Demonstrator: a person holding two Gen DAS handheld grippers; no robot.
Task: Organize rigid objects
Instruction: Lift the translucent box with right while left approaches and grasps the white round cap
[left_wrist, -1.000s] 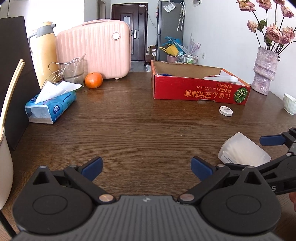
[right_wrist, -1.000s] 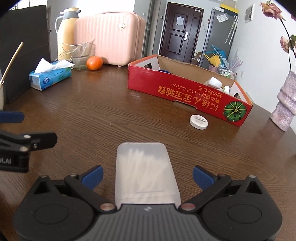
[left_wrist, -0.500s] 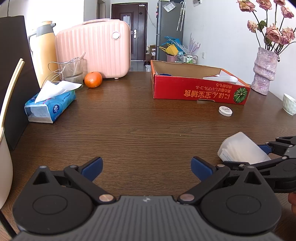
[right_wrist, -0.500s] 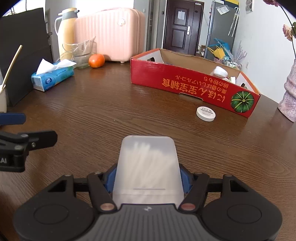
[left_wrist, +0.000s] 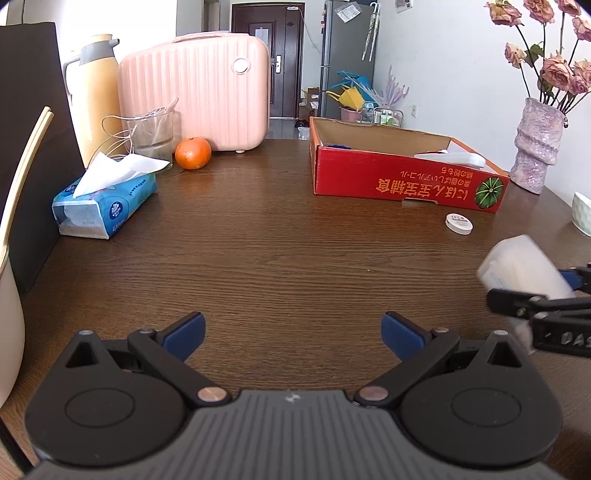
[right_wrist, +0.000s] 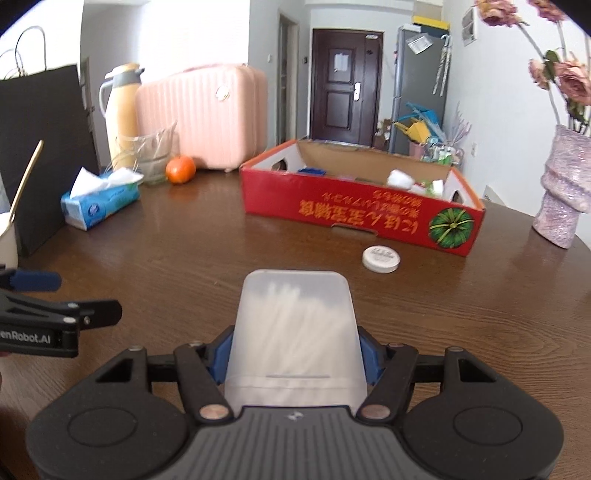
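A translucent white box of cotton swabs (right_wrist: 295, 332) sits between the blue pads of my right gripper (right_wrist: 294, 356), which is shut on it and holds it just off the table. From the left wrist view the same box (left_wrist: 521, 267) shows at the right edge, clamped in the right gripper (left_wrist: 532, 291). My left gripper (left_wrist: 291, 330) is open over bare wood, nothing between its fingers. A red cardboard box (right_wrist: 354, 206) with several small items inside stands ahead. A small round white tin (right_wrist: 381, 259) lies in front of the box.
On the brown wooden table (left_wrist: 280, 243): a blue tissue pack (left_wrist: 105, 201), an orange (left_wrist: 192, 153), a glass jar (left_wrist: 153, 136), a thermos (left_wrist: 98, 92) and a pink case (left_wrist: 195, 88) at the back left. A flower vase (left_wrist: 537, 144) and a white bowl (left_wrist: 583, 212) stand right.
The right gripper closed on the swab box, then lifted and carried it slightly forward and right. The left gripper stayed still and open.
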